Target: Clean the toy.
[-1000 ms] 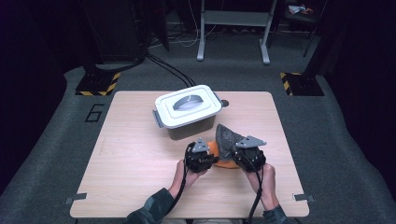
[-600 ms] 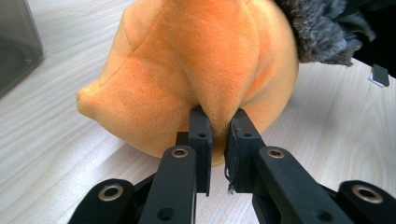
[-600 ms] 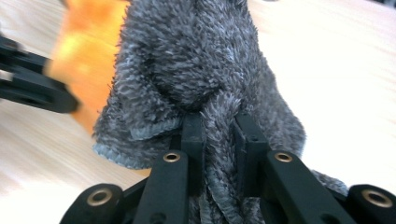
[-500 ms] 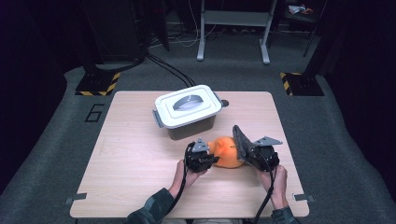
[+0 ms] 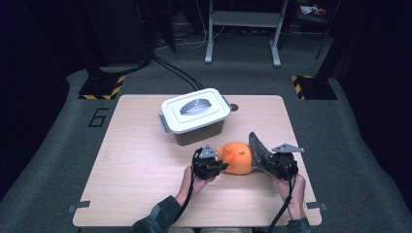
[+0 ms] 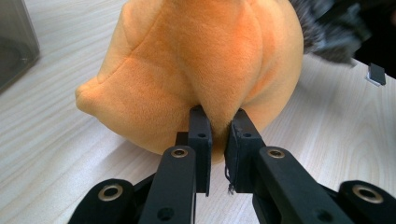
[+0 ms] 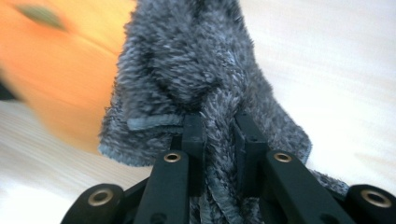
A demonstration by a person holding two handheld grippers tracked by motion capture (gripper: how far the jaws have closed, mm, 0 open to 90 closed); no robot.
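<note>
The orange plush (image 5: 237, 158) lay near the table's (image 5: 136, 160) front edge, right of centre, in front of the lidded box (image 5: 195, 115). The left gripper (image 6: 217, 123) pinched a fold of plush; the right gripper (image 7: 219, 128) clamped the grey cloth (image 5: 260, 151) touching the plush's right side. To wipe it well, the left grip needed to hold firm while the cloth stroked lightly across the fabric.

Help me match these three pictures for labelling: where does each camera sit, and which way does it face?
High view: above the person's side, looking forward and down on the pale wooden table; forearms, both grippers.
Left gripper view: rides the left gripper, looking along its jaws pinching the round orange plush toy.
Right gripper view: rides the right gripper, jaws clamping the shaggy grey cloth.
All views share toy and cloth.
</note>
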